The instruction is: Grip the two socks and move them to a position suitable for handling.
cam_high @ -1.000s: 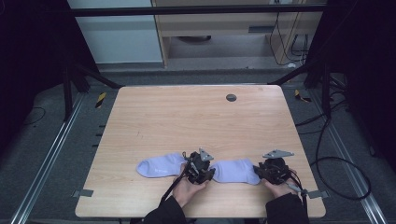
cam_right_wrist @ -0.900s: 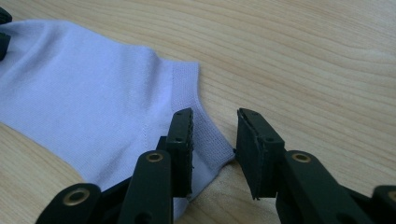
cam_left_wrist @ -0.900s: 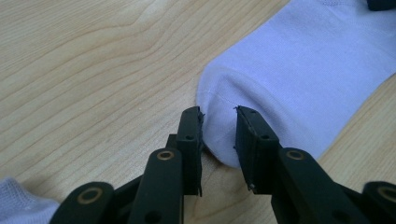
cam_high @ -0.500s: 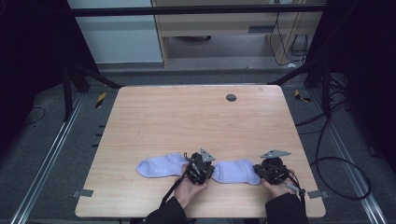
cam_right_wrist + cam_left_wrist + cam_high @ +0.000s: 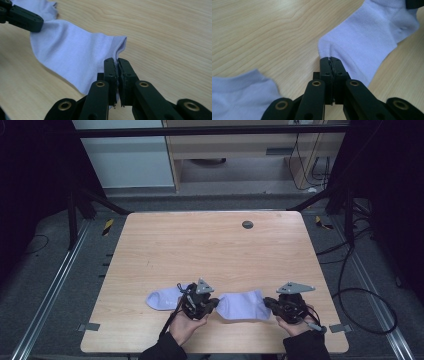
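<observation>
Seen from above, a wooden table (image 5: pixel 210 250) with two pale lilac socks lying flat near its front edge. A person's hands enter from the bottom, each holding a black two-jaw gripper. The right-hand sock (image 5: pixel 242 304) is stretched between them: the left gripper (image 5: pixel 214 303) has its jaws pressed together on the sock's toe end, and the right gripper (image 5: pixel 270 303) is pinching the cuff end (the left gripper view and the right gripper view both show fabric caught at the jaw tips, w/ no gap). The second sock (image 5: pixel 165 297) lies loose just left of the left gripper, apart from the first.

The step in hand looks like lifting or laying this sock onto its mate. To do it well: keep both pinches firm, move both ends together so the fabric stays taut, approx. level, and line up toe w/ toe before letting go.
</observation>
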Tool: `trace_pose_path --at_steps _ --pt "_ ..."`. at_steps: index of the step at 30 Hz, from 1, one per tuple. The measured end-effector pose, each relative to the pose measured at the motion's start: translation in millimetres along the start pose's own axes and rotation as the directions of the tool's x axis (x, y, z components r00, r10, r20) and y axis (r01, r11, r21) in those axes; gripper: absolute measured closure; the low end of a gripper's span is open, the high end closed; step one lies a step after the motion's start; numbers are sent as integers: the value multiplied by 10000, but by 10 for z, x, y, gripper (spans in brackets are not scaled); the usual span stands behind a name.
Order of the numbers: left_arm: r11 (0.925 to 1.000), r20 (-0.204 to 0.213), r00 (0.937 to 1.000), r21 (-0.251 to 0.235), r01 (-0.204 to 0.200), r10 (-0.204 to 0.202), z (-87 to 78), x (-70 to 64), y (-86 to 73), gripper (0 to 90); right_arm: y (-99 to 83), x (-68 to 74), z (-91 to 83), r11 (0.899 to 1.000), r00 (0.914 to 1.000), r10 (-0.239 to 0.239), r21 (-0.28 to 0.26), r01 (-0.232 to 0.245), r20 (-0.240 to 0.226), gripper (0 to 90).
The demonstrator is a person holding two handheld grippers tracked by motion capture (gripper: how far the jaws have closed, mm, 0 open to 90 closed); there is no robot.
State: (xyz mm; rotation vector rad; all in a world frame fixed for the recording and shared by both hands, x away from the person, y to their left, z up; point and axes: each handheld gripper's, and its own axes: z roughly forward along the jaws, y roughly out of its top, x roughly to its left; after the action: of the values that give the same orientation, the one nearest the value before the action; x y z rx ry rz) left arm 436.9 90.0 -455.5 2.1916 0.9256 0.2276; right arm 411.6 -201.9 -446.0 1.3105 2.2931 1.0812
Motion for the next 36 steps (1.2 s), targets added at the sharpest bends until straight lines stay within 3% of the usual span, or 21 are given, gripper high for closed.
trace_pose_path --at_steps 10,18,27,32,36 --pt "9996 -111 9999 288 27 -24 -230 145 -276 886 26 320 164 9992 9965 -314 210 331 -770 859" --pt "9980 -237 9995 586 230 -217 -296 270 -448 885 -15 443 321 9971 9934 -351 628 422 -1096 859" --pt "9956 -336 9993 907 219 -189 -206 253 -519 858 -96 447 466 9933 9943 -448 1016 546 -966 848" --pt "9960 -503 9986 870 224 -180 -216 265 -535 755 -113 425 484 9942 9963 -385 977 459 -763 774" --pt "9982 -740 9967 492 355 -318 -314 305 -519 666 -89 417 445 9976 9974 -310 600 349 -650 707"
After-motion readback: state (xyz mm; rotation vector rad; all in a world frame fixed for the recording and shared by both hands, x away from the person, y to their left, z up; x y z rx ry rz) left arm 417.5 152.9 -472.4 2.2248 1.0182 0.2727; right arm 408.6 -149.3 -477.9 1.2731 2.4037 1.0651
